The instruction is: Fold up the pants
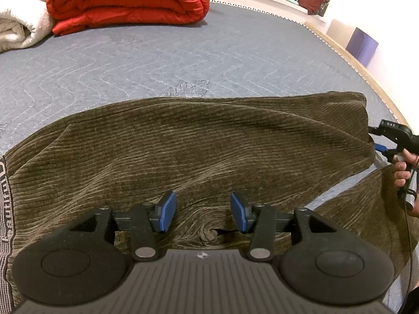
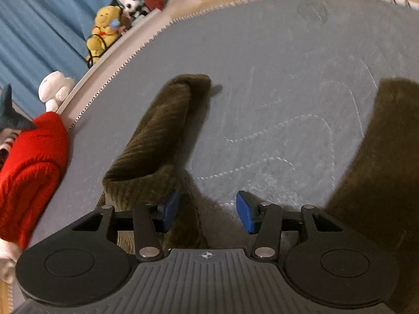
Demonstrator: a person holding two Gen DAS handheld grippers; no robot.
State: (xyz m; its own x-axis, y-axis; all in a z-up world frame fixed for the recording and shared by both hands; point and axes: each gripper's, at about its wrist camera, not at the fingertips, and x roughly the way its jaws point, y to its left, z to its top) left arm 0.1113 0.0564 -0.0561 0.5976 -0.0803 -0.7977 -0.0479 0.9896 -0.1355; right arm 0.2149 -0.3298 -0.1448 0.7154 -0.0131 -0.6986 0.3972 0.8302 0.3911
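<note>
lying under both sets of half-open, empty fingers (image 1: 203, 210), olive pants (image 1: 209, 141) on mattress (image 1: 131, 62).

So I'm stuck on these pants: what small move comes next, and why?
Probably close the right hand-held gripper on the pant leg beneath it: its jaws stand open over the brown corduroy pants, gripping nothing, and that leg lies bunched.

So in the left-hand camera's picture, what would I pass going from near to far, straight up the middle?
Left gripper, jaws apart → olive corduroy pants → bare grey mattress → red quilt.
</note>
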